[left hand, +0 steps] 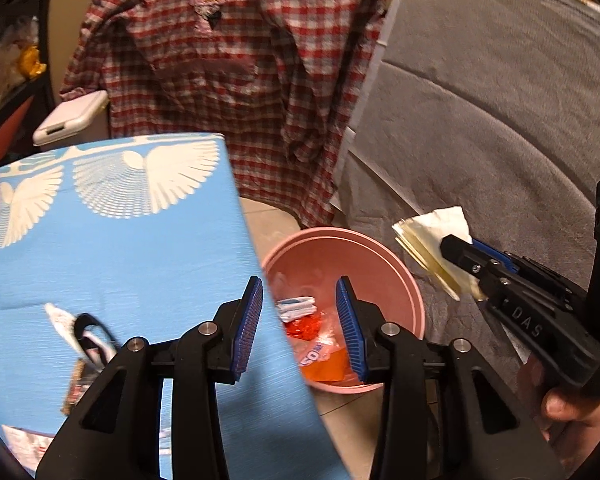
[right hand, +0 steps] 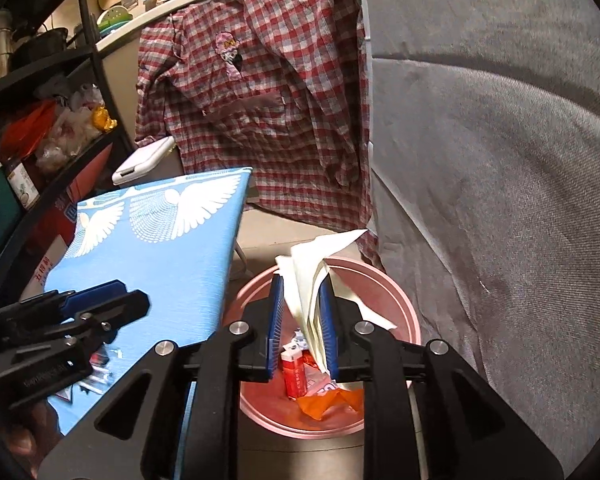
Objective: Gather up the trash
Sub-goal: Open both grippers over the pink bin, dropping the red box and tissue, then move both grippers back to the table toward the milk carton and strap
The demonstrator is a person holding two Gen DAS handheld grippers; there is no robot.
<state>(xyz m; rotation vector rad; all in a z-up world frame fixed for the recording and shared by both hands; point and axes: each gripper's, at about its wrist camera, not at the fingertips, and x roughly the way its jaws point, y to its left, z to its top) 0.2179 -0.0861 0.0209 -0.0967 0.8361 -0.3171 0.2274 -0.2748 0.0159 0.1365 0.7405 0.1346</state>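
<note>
A drop-off is in hand: a wad of crumpled paper [right hand: 314,280] is held just above the pink bin [right hand: 404,304], so the step is judged to be the release of collected trash. The right gripper [right hand: 303,320] is clamped on that paper, its blue pads [right hand: 275,320] pressed against both sides, with folds sticking up and trailing down toward the bin's mouth. Inside the bin, red and orange wrappers [right hand: 328,398] are already seen. Next, the jaws need to be parted while the paper is kept over the opening, since one loose flap hangs toward the rim and could be caught there. The left gripper [left hand: 298,328] is held wide apart and empty, beside the bin, over the edge of the blue table [left hand: 120,240], where more scraps [left hand: 80,340] are left.
</note>
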